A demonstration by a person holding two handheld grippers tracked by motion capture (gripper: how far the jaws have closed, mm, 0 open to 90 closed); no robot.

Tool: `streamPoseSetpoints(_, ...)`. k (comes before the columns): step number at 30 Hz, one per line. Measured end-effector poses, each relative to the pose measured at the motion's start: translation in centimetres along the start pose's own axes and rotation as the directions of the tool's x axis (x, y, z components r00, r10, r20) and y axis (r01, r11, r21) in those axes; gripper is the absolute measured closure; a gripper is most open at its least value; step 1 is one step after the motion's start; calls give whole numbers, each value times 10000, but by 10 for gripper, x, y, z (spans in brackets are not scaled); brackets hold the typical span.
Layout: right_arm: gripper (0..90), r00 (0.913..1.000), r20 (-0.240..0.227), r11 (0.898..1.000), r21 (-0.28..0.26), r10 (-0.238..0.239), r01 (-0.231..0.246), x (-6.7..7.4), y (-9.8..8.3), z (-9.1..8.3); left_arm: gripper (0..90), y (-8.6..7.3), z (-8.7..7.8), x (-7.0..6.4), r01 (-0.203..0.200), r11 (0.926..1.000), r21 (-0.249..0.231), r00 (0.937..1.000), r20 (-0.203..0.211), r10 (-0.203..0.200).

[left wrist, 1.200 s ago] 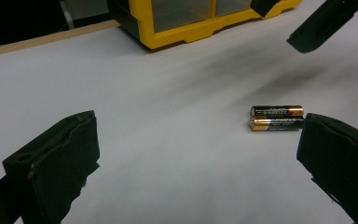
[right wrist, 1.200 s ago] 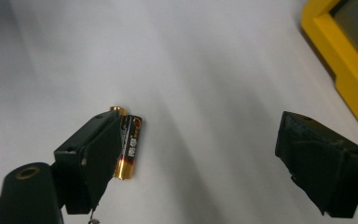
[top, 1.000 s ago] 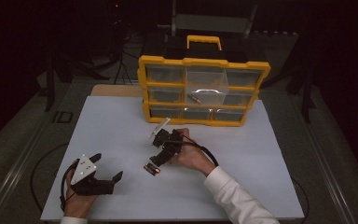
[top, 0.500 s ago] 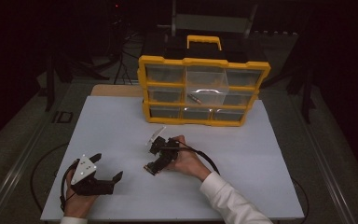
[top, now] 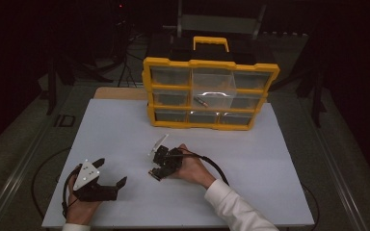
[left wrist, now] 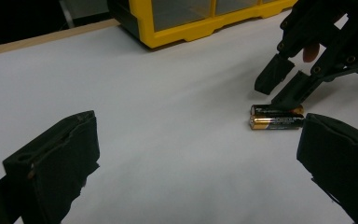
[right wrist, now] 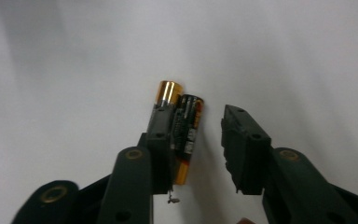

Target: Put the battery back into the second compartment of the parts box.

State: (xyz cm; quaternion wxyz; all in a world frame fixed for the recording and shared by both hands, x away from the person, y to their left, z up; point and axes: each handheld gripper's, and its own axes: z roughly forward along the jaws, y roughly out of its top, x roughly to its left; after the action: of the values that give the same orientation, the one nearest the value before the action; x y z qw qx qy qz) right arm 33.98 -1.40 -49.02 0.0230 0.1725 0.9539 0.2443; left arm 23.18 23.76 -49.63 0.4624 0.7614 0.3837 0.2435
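Our right tool (right wrist: 198, 149), its jaws just narrowing, straddles one of two black-and-gold cylindrical batteries (right wrist: 189, 135), long axis along the jaws; left tool (top: 107, 179) rests wide.

Black two-jaw left gripper (top: 107, 183), topped by a grey three-cornered plate dotted with small screws. Broad, blocky matte pads (left wrist: 56, 161), slightly frayed at the edges. Black right gripper (top: 160, 166) of linked bars, brass-coloured rivets at the joints. Thick black cable (top: 212, 166) looping from it. White long sleeve (top: 236, 207), cuffed at the wrist.
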Motion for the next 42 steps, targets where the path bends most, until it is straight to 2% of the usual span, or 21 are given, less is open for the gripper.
streamPoseSetpoints(2,687,9999,-98,9999,88,99,-98,0,-1,1,0,0,0,0,-4,10000,4,10000,3,4)
streamPoseSetpoints(4,716,10000,27,9994,344,3,-4,0,-1,4,0,0,0,0,-12,10000,3,10000,-1,12)
streamPoseSetpoints(7,731,9999,149,9983,583,69,-77,0,-2,6,0,0,0,0,5,10000,11,10000,0,-5)
streamPoseSetpoints(8,764,9996,171,9975,672,205,-216,-1,-3,7,0,0,0,0,4,10000,10,10000,-2,-4)
streamPoseSetpoints(13,768,9997,208,9962,867,103,-121,-1,-2,6,0,0,0,0,13,10000,12,10000,-3,-13)
streamPoseSetpoints(14,768,9997,224,9969,788,-73,55,-2,-1,6,0,0,0,0,0,10000,18,10000,-2,0)
streamPoseSetpoints(17,768,9999,116,9977,680,-32,24,-3,0,1,0,0,0,0,12,10000,22,10000,16,-12)
streamPoseSetpoints(19,768,9999,99,9983,577,-58,52,-5,2,-5,0,0,1,0,14,10000,23,10000,17,-14)
streamPoseSetpoints(20,768,9997,79,9988,447,-220,217,-6,2,-8,0,0,1,-1,7,10000,20,10000,30,-7)
streamPoseSetpoints(27,768,9999,-75,9992,381,103,-100,-11,7,-33,0,0,1,0,-6,10000,65,10000,50,6)
streamPoseSetpoints(32,768,9995,-302,9996,257,127,-119,-15,9,-51,0,0,2,-1,-5,10000,83,10000,86,4)
streamPoseSetpoints(42,768,9999,-98,9995,-319,39,-42,-23,24,-106,0,0,3,-1,-38,9999,130,9999,99,37)
